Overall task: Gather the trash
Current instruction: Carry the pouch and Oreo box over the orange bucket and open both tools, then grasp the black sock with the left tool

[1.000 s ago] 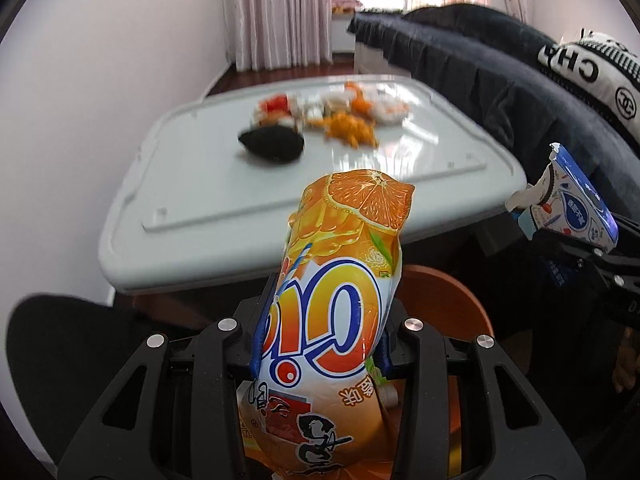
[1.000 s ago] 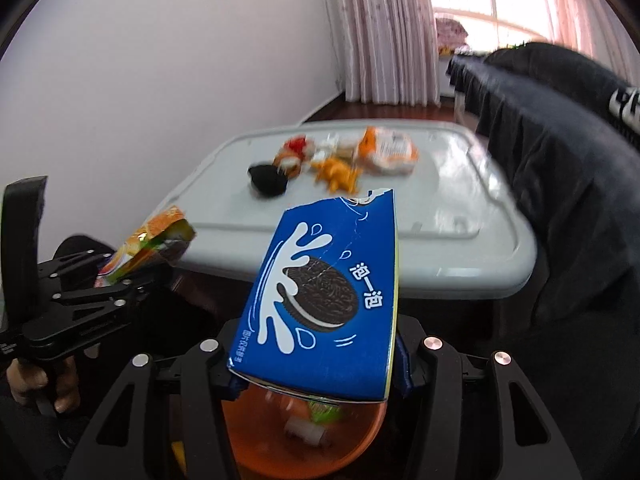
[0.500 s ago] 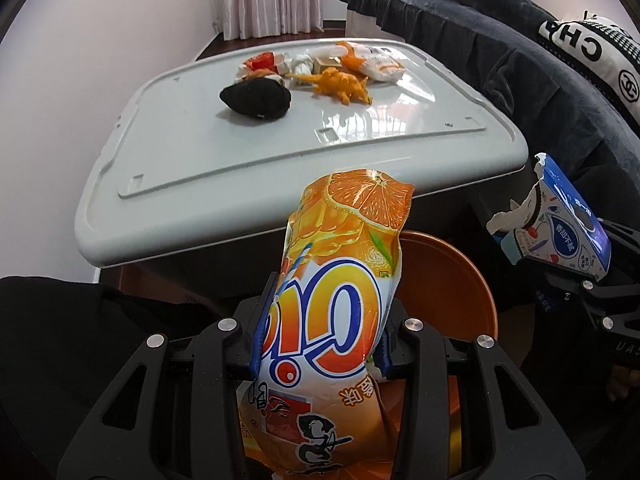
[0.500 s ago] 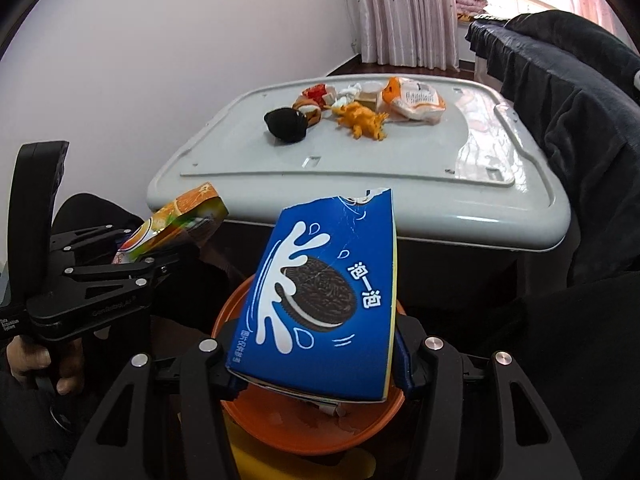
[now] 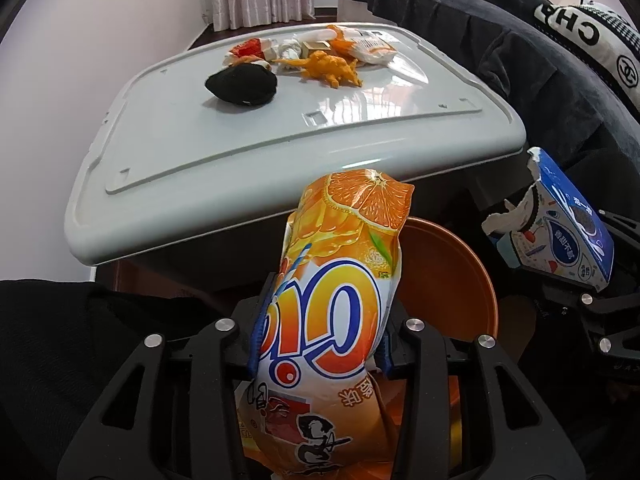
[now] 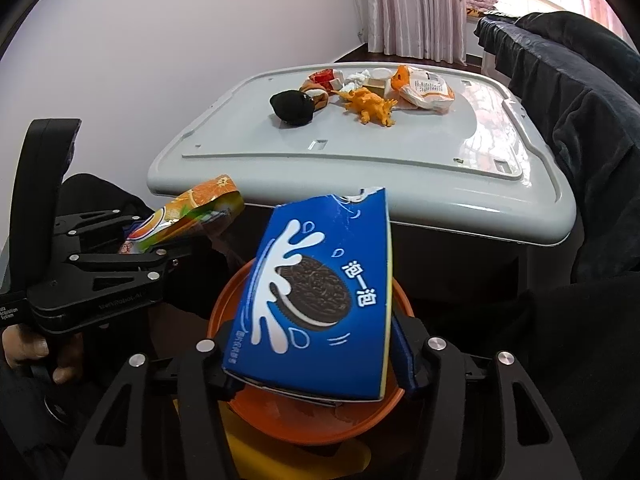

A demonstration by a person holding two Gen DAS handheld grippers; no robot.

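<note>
Trash is held in both grippers above an orange bin (image 6: pixel 308 420) set in front of a grey table (image 6: pixel 400 168). An orange drink pouch (image 5: pixel 336 320) is pinched upright between the closed fingers of the left gripper (image 5: pixel 320 348), while a torn blue cookie box (image 6: pixel 316 300) is clamped in the right gripper (image 6: pixel 316 364), directly over the bin's rim. More wrappers (image 6: pixel 424 88), a toy dinosaur (image 6: pixel 370 106) and a black object (image 6: pixel 294 106) are seen on the table's far side.
</note>
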